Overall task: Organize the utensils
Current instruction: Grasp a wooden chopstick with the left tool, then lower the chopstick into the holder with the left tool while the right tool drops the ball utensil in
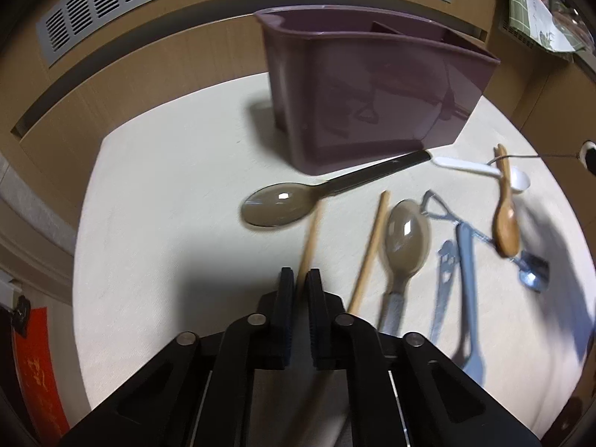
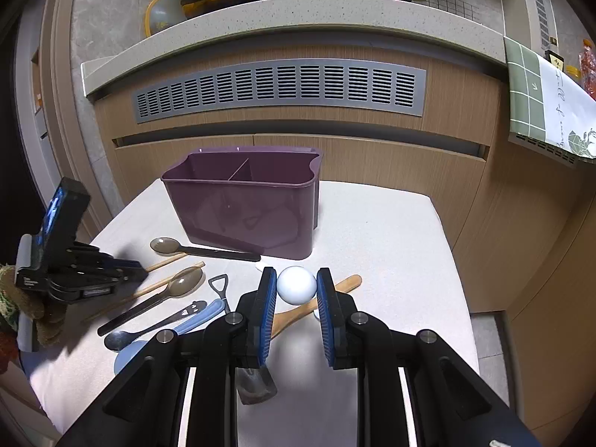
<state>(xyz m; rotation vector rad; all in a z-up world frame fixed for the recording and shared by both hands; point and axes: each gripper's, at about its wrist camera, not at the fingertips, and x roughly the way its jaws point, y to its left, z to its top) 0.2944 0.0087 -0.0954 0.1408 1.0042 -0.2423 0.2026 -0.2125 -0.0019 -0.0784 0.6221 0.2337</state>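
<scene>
My left gripper point(image 1: 301, 279) is shut on the near end of a wooden chopstick point(image 1: 313, 231) that lies on the white table; from the right wrist view it point(image 2: 141, 271) reaches in from the left. A second chopstick point(image 1: 368, 253) lies beside it. The purple two-compartment holder point(image 1: 372, 85) point(image 2: 246, 216) stands behind. My right gripper point(image 2: 296, 290) hovers with its jaws apart, and the bowl of the white spoon point(image 2: 296, 285) shows in the gap. In the left wrist view that white spoon point(image 1: 465, 165) lies on the table with no fingers around it.
Two translucent brown spoons point(image 1: 277, 208) point(image 1: 406, 238), a wooden spoon point(image 1: 506, 231), a grey-blue utensil point(image 1: 467, 279), a metal face-cut utensil point(image 1: 445, 272) and a shovel-shaped spoon point(image 1: 536, 272) lie right of the chopsticks. A wooden cabinet with a vent grille point(image 2: 279, 85) stands behind the table.
</scene>
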